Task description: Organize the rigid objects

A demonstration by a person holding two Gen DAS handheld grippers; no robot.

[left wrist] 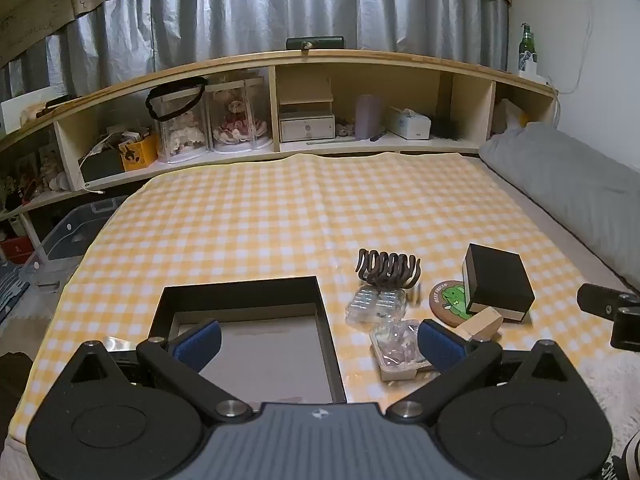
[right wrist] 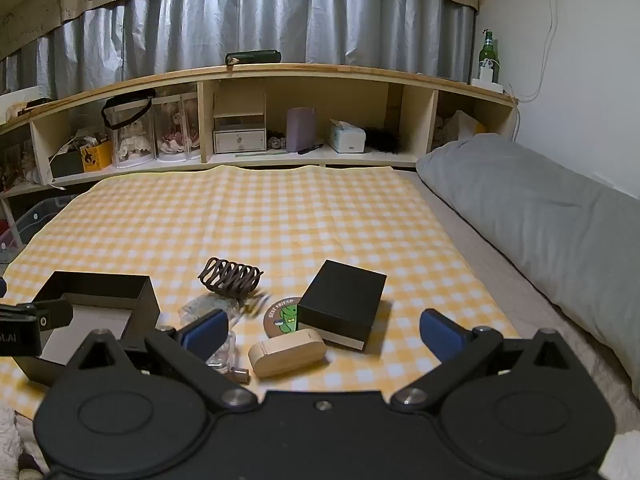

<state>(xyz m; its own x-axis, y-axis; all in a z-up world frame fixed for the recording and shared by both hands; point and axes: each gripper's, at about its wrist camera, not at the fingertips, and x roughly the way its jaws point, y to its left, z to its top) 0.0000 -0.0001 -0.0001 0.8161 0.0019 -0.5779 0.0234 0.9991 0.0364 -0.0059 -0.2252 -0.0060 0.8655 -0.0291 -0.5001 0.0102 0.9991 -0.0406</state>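
On the yellow checked cloth (left wrist: 248, 216) lies an open black tray box (left wrist: 248, 292) (right wrist: 100, 284). To its right sit a brown hair claw (left wrist: 388, 268) (right wrist: 230, 276), two clear plastic cases (left wrist: 376, 304) (left wrist: 398, 346), a round coaster with a green dinosaur (left wrist: 450, 300) (right wrist: 282, 316), a closed black box (left wrist: 498, 282) (right wrist: 344, 300) and a wooden oval case (left wrist: 482, 322) (right wrist: 286, 352). My left gripper (left wrist: 318, 340) hovers open over the tray's right wall. My right gripper (right wrist: 324, 332) stands open above the wooden case and the black box. Nothing is between either pair of pads.
A wooden shelf unit (right wrist: 280, 76) with boxes, dolls and a tissue box runs along the back under grey curtains. A grey pillow (right wrist: 540, 216) lies along the right side. A green bottle (right wrist: 489, 56) stands on the shelf top. A plastic bin (left wrist: 72, 232) sits at the left.
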